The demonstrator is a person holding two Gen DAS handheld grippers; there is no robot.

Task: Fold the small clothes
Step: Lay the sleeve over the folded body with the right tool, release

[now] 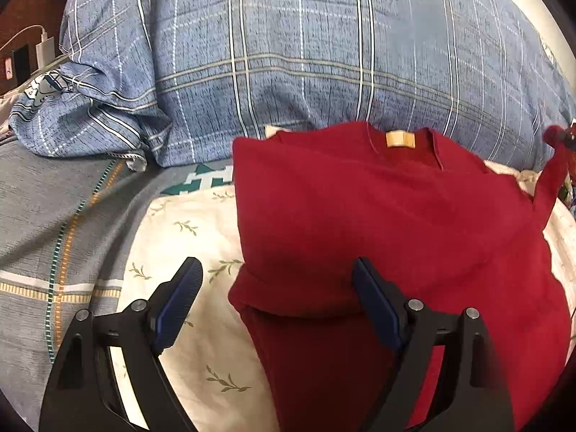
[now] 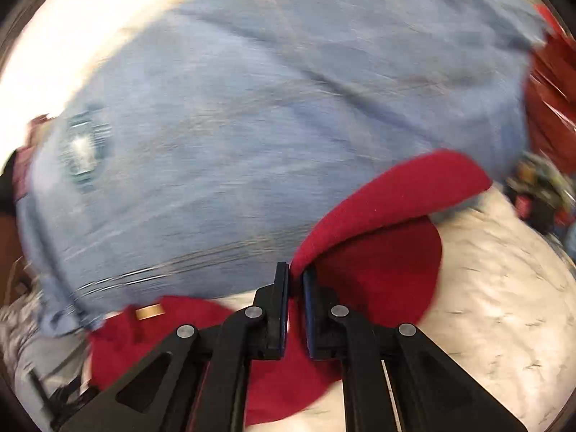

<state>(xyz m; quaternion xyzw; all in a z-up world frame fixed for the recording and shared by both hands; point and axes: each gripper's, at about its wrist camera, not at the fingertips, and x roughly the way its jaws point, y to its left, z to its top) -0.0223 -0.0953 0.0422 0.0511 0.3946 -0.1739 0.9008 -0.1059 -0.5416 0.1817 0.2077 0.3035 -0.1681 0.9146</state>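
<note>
A small red top lies on a white leaf-print sheet, its collar with a tan label toward the pillow. Its left side is folded in. My left gripper is open and empty above the top's lower left edge. In the blurred right wrist view, my right gripper is shut on the red top's sleeve and holds it lifted over the top's body. That gripper and the raised sleeve show at the far right of the left wrist view.
A big blue plaid pillow lies just behind the top. A grey striped blanket covers the left. A white charger sits at the far left. Dark clutter lies at the right of the bed.
</note>
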